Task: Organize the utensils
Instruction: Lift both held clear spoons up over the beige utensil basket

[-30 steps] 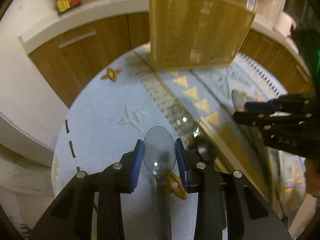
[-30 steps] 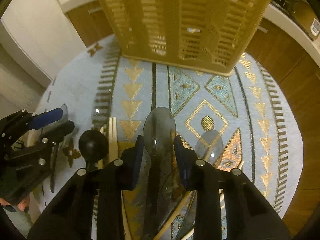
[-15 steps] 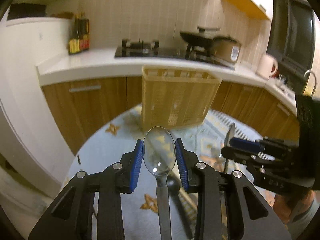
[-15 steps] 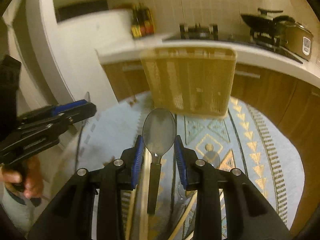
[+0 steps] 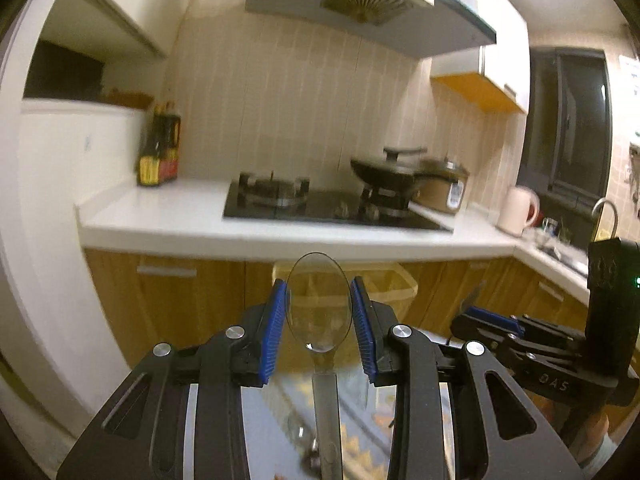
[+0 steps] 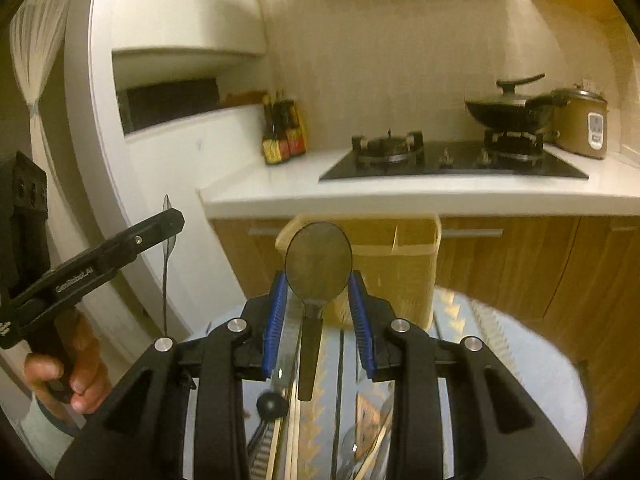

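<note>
Left gripper (image 5: 319, 322): we clamp its blue pads on a clear spoon (image 5: 319, 312), bowl up, raised off the table
Basket (image 6: 394, 264): we see it upright on the patterned cloth (image 6: 520, 364), behind both spoons
Right gripper (image 6: 318, 312): we clamp it on a dark spoon (image 6: 319, 262), handle hanging down

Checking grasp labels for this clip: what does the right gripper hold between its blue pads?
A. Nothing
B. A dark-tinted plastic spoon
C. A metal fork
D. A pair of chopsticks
B: in the right wrist view the right gripper has its blue pads closed on the bowl of a dark-tinted plastic spoon, whose short dark handle hangs down between the fingers.
</note>
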`<state>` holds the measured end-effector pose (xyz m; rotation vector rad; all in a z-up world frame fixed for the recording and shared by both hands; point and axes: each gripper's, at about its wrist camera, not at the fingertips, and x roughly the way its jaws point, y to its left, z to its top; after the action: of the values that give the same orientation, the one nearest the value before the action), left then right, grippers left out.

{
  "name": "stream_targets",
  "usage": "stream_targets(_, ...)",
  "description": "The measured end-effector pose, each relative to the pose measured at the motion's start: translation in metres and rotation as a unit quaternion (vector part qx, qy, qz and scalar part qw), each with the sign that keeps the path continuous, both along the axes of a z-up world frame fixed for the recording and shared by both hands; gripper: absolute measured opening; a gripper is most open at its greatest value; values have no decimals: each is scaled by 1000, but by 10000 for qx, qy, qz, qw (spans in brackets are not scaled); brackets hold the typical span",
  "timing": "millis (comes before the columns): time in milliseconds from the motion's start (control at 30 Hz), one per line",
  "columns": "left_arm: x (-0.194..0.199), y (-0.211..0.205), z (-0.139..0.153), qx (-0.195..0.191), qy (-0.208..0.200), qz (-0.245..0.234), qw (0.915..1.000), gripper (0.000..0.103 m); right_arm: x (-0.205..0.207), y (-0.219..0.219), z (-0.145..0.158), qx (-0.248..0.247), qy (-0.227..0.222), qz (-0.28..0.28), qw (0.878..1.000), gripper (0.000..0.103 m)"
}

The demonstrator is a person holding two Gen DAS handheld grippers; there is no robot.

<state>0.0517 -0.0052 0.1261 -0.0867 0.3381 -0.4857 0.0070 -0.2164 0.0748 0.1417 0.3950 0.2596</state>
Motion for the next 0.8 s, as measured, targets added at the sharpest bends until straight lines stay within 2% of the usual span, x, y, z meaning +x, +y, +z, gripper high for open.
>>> stream_targets(233, 43, -17, 40, -483, -597, 27, 9970, 31, 23, -19, 52, -24, -484, -362, 9982, 28)
stream_targets(467, 94, -25, 53, -788, -847, 272, 9929, 31, 64, -29, 83, -366, -913, -888, 9912, 29)
stream_targets(567, 116, -27, 43, -882, -872, 363, 9916, 31, 85, -28, 76, -685, -912, -1178, 9865, 29)
stream_targets(700, 144, -33, 20, -859, -618, 482, 9932, 31, 112, -31, 51, -802, -725, -1372, 9846, 29)
stream_targets(800, 152, -36, 3, -812, -597, 542, 9934, 31, 123, -34, 33, -875, -642, -1481, 9830, 29)
